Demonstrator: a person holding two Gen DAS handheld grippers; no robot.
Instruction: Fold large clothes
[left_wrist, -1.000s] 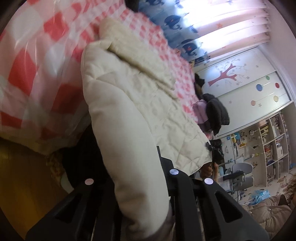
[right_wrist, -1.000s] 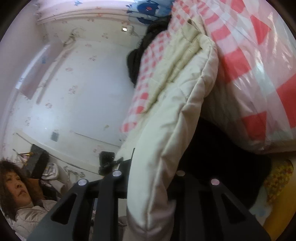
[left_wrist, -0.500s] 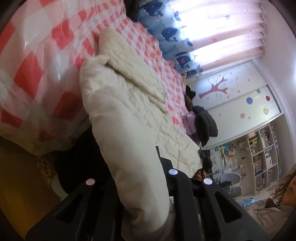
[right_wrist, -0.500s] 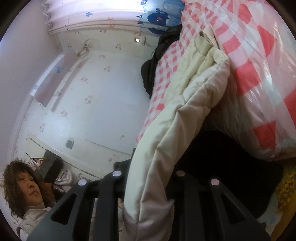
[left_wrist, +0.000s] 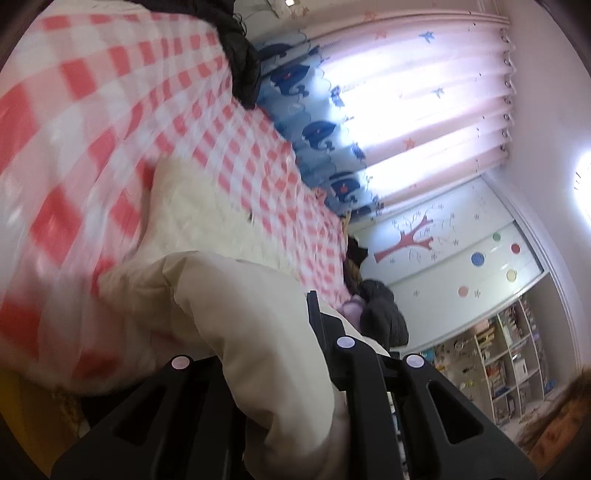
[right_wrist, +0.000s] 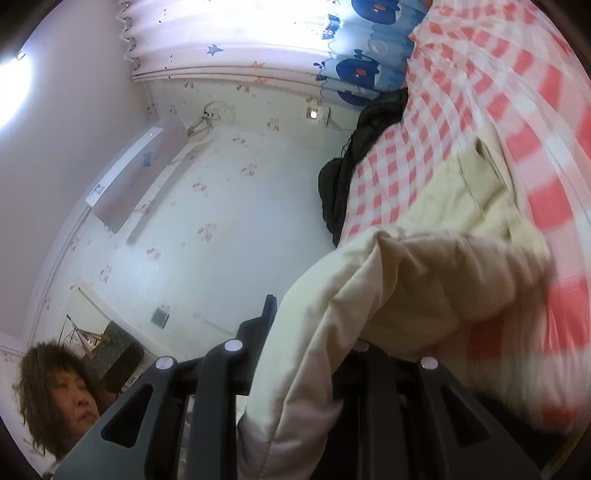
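Gripping cream jacket (left_wrist: 258, 332) over checked bedspread (left_wrist: 110, 110)

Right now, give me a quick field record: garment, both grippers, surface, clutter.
garment: cream padded jacket, bottom edge raised off the bed
left gripper: shut on the jacket
right gripper: shut on the jacket
surface: red and white checked cover
clutter: dark clothes at the cover's far edge
sharpness: both views blurred

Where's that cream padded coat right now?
The cream coat lies on the pink checked bed cover, its near edge pinched in both the left gripper and the right gripper; a black garment lies beyond it.
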